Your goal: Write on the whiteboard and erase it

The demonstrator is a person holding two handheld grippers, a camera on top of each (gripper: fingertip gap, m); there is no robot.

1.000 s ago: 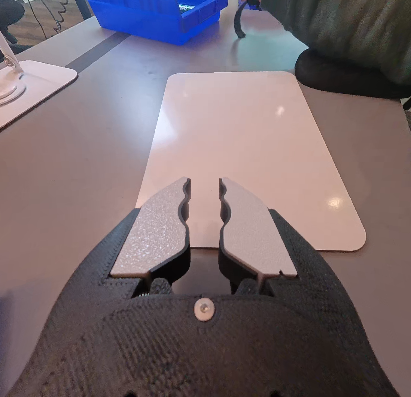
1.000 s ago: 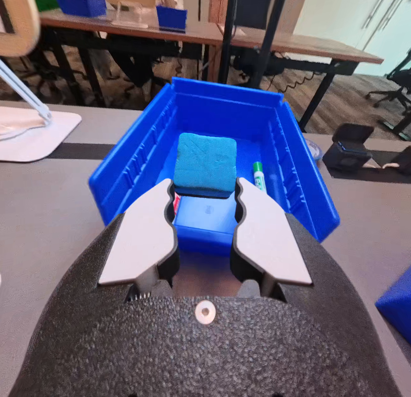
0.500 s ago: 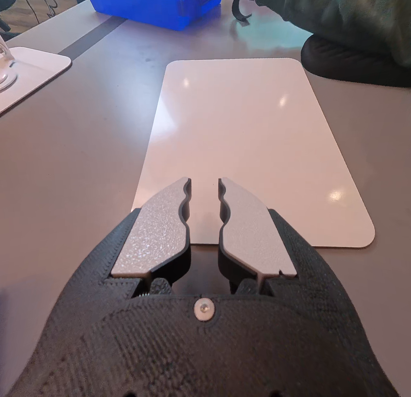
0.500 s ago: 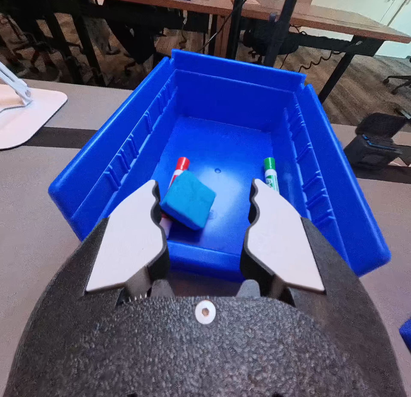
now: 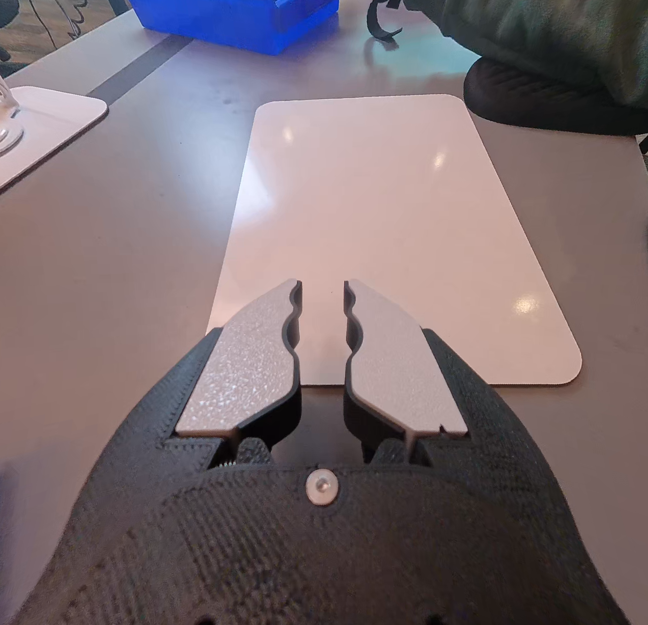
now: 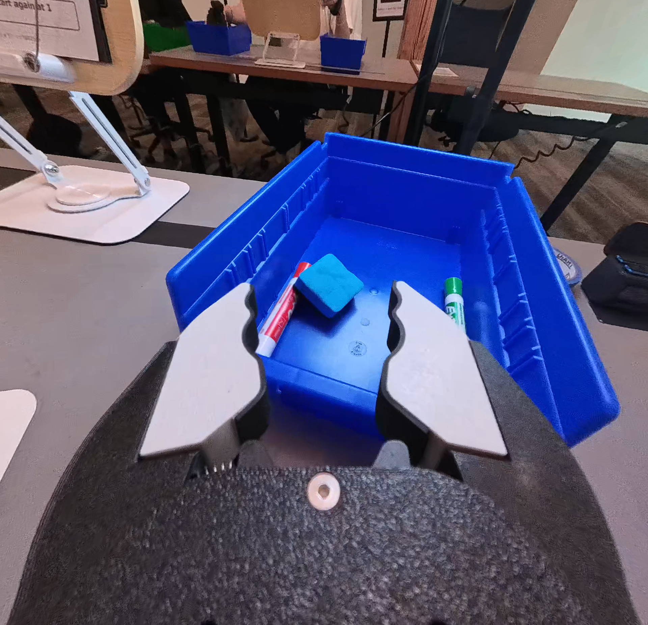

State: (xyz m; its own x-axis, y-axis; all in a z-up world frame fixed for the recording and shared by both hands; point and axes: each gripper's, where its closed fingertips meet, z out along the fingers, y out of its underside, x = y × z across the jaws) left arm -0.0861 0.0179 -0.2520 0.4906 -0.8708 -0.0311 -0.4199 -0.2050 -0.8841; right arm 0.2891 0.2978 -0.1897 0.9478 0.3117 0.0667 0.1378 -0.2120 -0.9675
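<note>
left gripper (image 5: 322,285): empty, jaws slightly apart, over near edge of whiteboard (image 5: 378,222)
whiteboard: flat on grey table (image 5: 105,257), blank, bin beyond it
right gripper (image 6: 321,289): jaws wide apart, holding nothing, in front of bin (image 6: 547,328)
eraser (image 6: 329,284): in bin, tilted, resting on red marker (image 6: 280,313)
green marker (image 6: 454,303): in bin by right wall, apart from eraser
stand (image 6: 87,201): white, left of bin
sleeve (image 5: 543,30): green, far right of whiteboard
</note>
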